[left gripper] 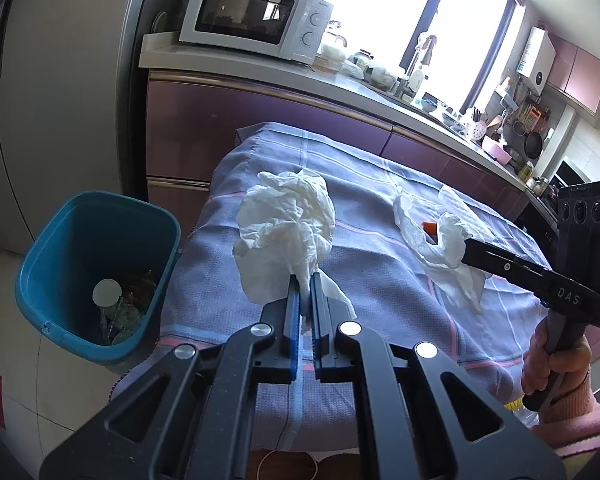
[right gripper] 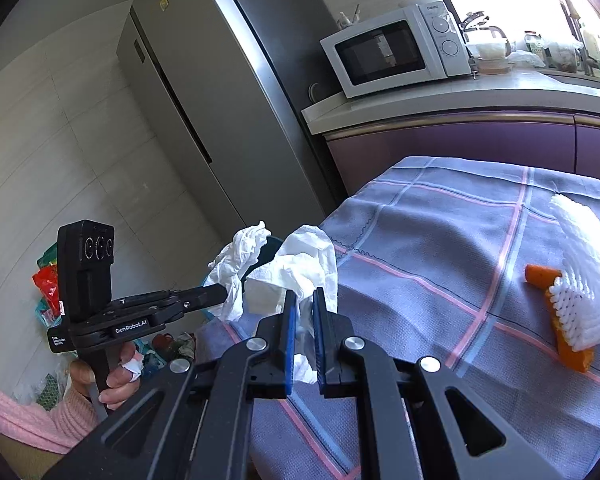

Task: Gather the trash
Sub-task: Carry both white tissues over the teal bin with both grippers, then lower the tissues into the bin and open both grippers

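My left gripper (left gripper: 306, 280) is clamped on a crumpled tissue (left gripper: 286, 224) near the tabletop's (left gripper: 380, 208) left edge, beside the blue bin (left gripper: 96, 268); my right gripper (right gripper: 302, 300) pinches another tissue (right gripper: 300, 268).

Black claws (left gripper: 306, 280) with blue pads (right gripper: 288, 340), silver rivets, "GenRobot.AI" lettering; pink knitted sleeve (right gripper: 28, 416).

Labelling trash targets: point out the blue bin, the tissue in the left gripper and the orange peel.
blue bin (left gripper: 36, 280), left wrist view, outer left wall.
tissue in the left gripper (left gripper: 284, 216), left wrist view, crumpled middle.
orange peel (right gripper: 540, 274), right wrist view, upper bare end.
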Demonstrator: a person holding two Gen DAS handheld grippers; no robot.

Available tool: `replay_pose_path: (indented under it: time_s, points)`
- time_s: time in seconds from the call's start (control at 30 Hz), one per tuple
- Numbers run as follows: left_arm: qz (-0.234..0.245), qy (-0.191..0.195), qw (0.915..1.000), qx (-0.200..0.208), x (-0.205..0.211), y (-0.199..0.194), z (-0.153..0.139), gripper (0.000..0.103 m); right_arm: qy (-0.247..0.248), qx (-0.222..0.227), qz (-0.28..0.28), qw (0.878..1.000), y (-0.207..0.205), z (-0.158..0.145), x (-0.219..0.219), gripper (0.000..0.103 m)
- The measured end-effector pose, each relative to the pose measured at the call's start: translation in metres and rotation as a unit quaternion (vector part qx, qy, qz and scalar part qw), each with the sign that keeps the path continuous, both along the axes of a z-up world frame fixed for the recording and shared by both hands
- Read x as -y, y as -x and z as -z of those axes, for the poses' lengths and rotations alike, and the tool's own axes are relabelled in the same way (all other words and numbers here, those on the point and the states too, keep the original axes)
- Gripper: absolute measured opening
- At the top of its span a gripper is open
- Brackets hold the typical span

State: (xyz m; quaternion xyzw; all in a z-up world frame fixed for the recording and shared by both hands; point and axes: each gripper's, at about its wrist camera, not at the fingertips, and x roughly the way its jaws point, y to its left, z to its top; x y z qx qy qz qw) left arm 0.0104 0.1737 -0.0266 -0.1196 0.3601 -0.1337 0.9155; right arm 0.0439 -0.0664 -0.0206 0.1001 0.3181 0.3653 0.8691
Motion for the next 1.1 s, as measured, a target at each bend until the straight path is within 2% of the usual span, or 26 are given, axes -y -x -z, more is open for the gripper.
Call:
replay_pose_path:
  time_s: [0.73, 1.1]
  points:
    - [-0.113, -0.015, 0.9934, -0.008, -0.091, 0.002, 0.002, 0.005, 0.009, -0.008, -0.089, 0.996, -0.033, -0.002, -0.078, 0.007]
    - [-0.141, -0.020, 0.9897, -0.013, -0.119, 0.002, 0.008, 0.005, 0.016, -0.008, -0.116, 0.993, -0.044, -0.005, -0.109, 0.007]
